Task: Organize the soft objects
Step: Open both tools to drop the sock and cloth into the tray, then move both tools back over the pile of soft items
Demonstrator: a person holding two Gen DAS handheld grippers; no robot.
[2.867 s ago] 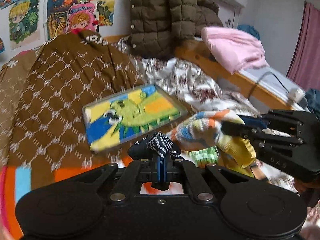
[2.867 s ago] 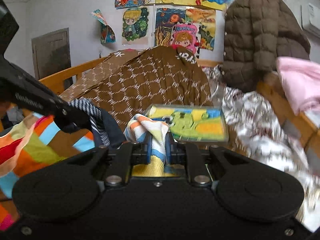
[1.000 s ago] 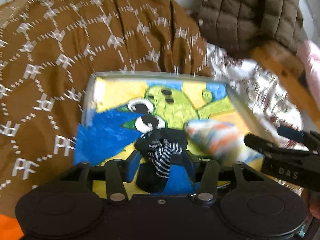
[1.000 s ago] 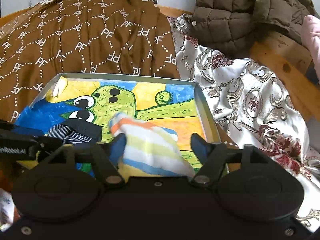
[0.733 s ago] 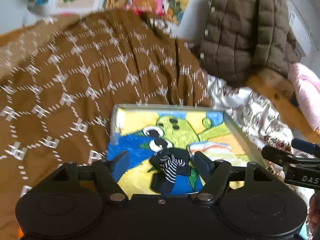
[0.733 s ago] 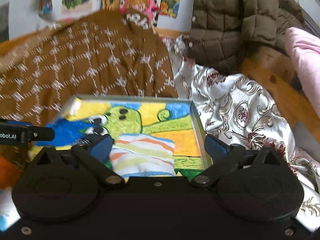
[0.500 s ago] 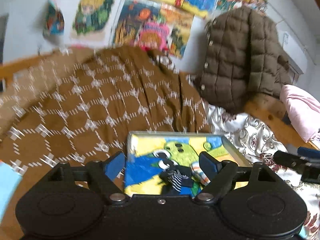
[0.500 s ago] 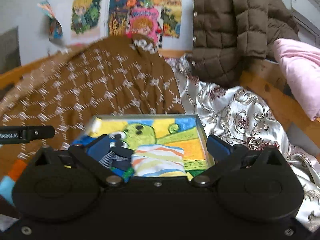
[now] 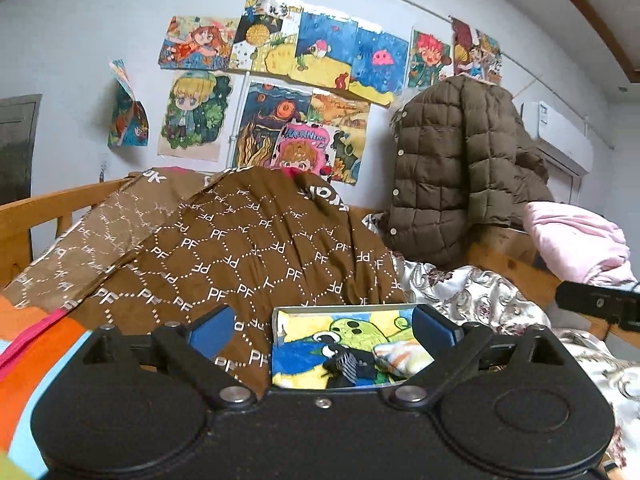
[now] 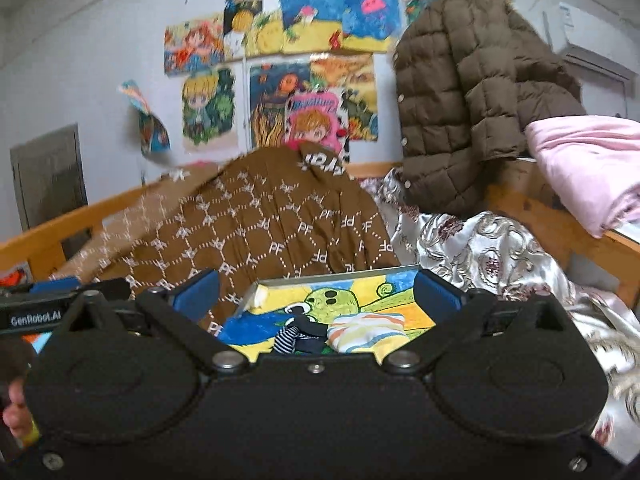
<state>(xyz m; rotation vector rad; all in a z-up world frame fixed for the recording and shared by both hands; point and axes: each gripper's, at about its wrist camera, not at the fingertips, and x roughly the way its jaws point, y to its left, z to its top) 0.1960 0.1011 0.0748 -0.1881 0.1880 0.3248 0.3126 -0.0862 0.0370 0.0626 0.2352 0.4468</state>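
Bedroom setting: wooden-framed bed against a grey wall hung with children's drawings. On the bed, toward the wall, a brown patterned quilt rises in a mound; its lower edge meets the far rim of the tray. To the right, a silver floral satin cover runs up to the wooden rail, where a brown quilted jacket hangs and a folded pink blanket rests. Item one: shallow metal tray with a painted green cartoon figure on its floor, lying between quilt and satin cover, near edge hidden behind each gripper body. Item two: dark striped sock bundle, on the tray floor, centre-left. Item three: pastel striped sock bundle, just beside it to the right, touching or nearly so. Left gripper: jaws opening, blue pads wide apart, nothing between them, clear of the tray. Right gripper: jaws fully spread, empty, likewise clear of the tray rim. Striped bedding at lower left.
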